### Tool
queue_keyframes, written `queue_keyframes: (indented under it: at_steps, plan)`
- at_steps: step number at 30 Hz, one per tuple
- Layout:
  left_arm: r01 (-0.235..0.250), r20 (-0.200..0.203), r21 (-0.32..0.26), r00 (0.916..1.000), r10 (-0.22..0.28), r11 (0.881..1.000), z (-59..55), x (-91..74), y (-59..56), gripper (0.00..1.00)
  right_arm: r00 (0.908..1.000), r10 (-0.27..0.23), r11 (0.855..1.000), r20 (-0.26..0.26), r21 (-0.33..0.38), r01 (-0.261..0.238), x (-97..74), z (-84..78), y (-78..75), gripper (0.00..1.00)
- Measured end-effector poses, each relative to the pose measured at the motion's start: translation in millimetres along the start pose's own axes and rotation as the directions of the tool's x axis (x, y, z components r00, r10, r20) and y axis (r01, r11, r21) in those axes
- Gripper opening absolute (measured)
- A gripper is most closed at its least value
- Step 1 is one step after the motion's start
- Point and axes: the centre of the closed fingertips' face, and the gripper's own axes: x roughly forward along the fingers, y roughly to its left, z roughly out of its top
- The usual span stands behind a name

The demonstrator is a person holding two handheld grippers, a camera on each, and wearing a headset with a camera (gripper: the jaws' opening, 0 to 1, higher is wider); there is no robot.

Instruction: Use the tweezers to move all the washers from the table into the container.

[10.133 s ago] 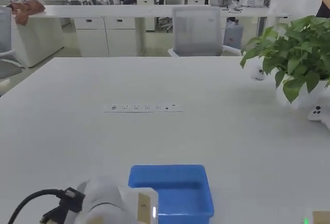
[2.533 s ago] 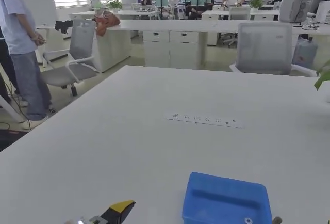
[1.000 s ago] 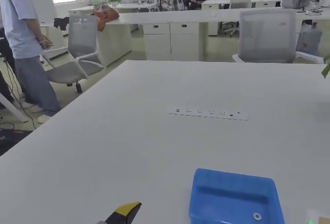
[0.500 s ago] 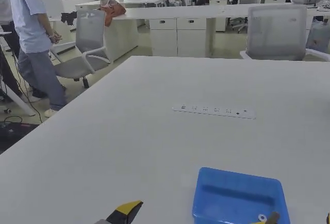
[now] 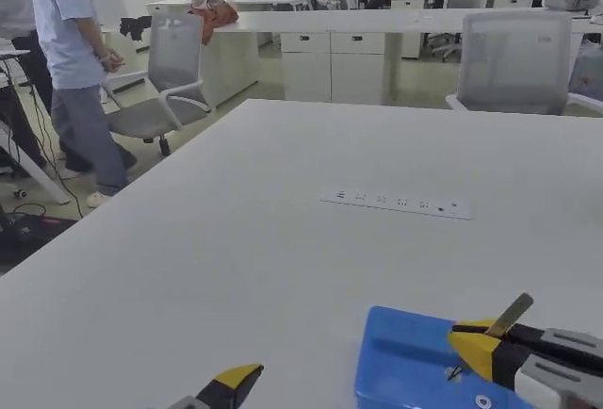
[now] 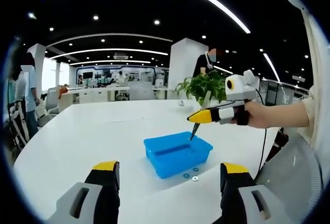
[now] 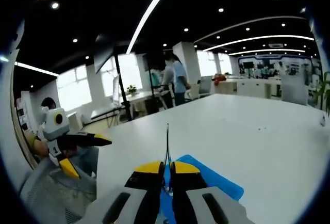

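Your right gripper (image 5: 476, 345) is held level over the blue container (image 5: 391, 352), its jaws clenched on the tweezers (image 5: 510, 316), whose points angle down toward the container's inside, where one washer (image 5: 483, 401) lies. Your left gripper (image 6: 170, 168) sits low and level above the table (image 6: 77, 141), jaws spread wide with nothing between them. Three washers (image 6: 195, 170) lie on the table just beside the container's wall.
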Motion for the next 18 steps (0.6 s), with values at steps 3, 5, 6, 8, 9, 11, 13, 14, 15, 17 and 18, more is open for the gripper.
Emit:
queue_keyframes:
  at_steps: [3,5,6,8,9,11,13,14,15,17,18]
  plan:
    - [0.0,-0.004,0.002,1.0,0.0,1.0,-0.7,0.1,0.0,0.81,0.9996,-0.029,1.0,-0.006,-0.002,0.029,3.8,-1.5,-12.2,0.03]
    - [0.0,-0.005,0.003,1.0,0.0,1.0,-1.0,0.2,0.1,0.81,0.9984,-0.055,0.998,-0.015,0.001,0.055,6.4,-4.7,-22.0,0.03]
    - [0.0,-0.007,0.003,1.0,0.0,1.0,-1.3,0.2,0.0,0.81,0.9976,-0.067,0.998,-0.017,-0.001,0.067,7.3,-6.0,-25.8,0.03]
    - [0.001,-0.008,0.004,1.0,0.0,1.0,-1.5,0.2,-0.1,0.81,0.996,-0.083,0.997,-0.031,0.001,0.083,10.7,-11.3,-35.5,0.03]
    - [-0.001,-0.009,0.006,1.0,0.001,1.0,-1.9,0.1,0.1,0.81,0.9956,-0.087,0.996,-0.035,0.001,0.087,12.1,-13.8,-38.6,0.03]
    - [-0.001,-0.01,0.006,0.9999,0.001,1.0,-1.9,0.1,0.0,0.81,0.9941,-0.095,0.995,-0.052,0.008,0.096,15.2,-20.3,-45.3,0.03]
    - [0.0,-0.011,0.006,0.9999,0.0,1.0,-2.2,0.1,-0.1,0.81,0.9934,-0.098,0.995,-0.059,0.01,0.099,16.7,-23.7,-47.8,0.03]
    - [0.0,-0.014,0.007,0.9999,0.0,1.0,-2.6,0.2,-0.2,0.81,0.9926,-0.1,0.995,-0.068,0.012,0.101,17.6,-27.0,-48.6,0.03]
    - [0.001,-0.015,0.008,0.9999,-0.001,1.0,-2.8,0.3,-0.4,0.81,0.9919,-0.101,0.995,-0.078,0.01,0.102,18.6,-30.4,-48.5,0.03]
    - [0.003,-0.017,0.01,0.9999,-0.002,1.0,-3.1,0.3,-0.7,0.8,0.9905,-0.099,0.995,-0.096,0.005,0.1,20.7,-36.5,-48.5,0.03]
    - [0.003,-0.018,0.011,0.9998,-0.002,1.0,-3.4,0.3,-0.7,0.8,0.9896,-0.099,0.995,-0.104,0.005,0.1,21.4,-39.2,-48.7,0.03]
